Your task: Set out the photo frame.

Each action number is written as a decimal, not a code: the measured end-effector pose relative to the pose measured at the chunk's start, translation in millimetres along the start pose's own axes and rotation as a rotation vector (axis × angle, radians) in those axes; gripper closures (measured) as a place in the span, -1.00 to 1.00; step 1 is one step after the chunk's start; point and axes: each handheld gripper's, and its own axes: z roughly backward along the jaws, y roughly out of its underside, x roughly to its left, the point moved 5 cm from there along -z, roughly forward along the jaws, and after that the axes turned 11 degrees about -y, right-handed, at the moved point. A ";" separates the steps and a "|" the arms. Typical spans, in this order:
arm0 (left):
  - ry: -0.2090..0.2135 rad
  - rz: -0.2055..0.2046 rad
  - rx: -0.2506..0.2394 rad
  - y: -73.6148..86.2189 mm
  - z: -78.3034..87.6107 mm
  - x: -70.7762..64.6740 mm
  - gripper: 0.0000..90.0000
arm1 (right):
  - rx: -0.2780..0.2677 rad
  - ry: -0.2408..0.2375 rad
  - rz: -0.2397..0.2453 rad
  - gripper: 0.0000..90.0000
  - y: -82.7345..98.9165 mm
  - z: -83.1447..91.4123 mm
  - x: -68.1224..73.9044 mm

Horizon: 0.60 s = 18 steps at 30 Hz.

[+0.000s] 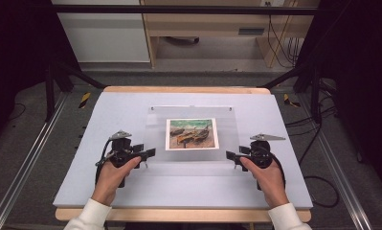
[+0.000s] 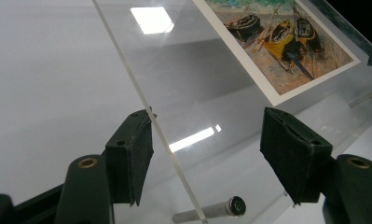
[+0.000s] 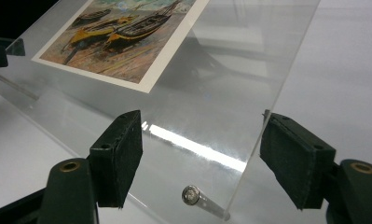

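— Acrylic frame (image 1: 193, 134) with a print of beached boats (image 1: 192, 133) lies flat in the middle of the counter (image 1: 107, 110). My left tool (image 1: 150, 153) is at its near-left corner and my right tool (image 1: 230, 155) at its near-right corner. What worries you?

— How are the jaws set?

— Both tools gape wide. In the left gripper view the sheet's left edge (image 2: 141, 112) runs up between my jaws, just beside the left pad (image 2: 132, 154) and well clear of the other. In the right gripper view its right edge (image 3: 267, 93) passes just beside the right pad (image 3: 293, 156). Neither holds anything.

— Then slipping is the risk, I'd judge. Smooth plastic, thin edge: close off-centre and the sheet could skid or tilt.

— And the metal standoff pin (image 2: 211, 211) under each corner could catch a pad. Lifting unevenly might let the print slide.
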 end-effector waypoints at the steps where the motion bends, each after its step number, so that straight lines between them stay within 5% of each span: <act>1: 0.001 0.003 -0.001 0.5 0.7 -0.2 -0.22 | -0.001 0.000 0.002 -0.32 0.5 0.4 0.3; 18: -0.019 -0.007 -0.018 4.9 7.1 -5.6 -0.17 | 0.006 0.009 0.034 -0.30 5.5 6.3 6.0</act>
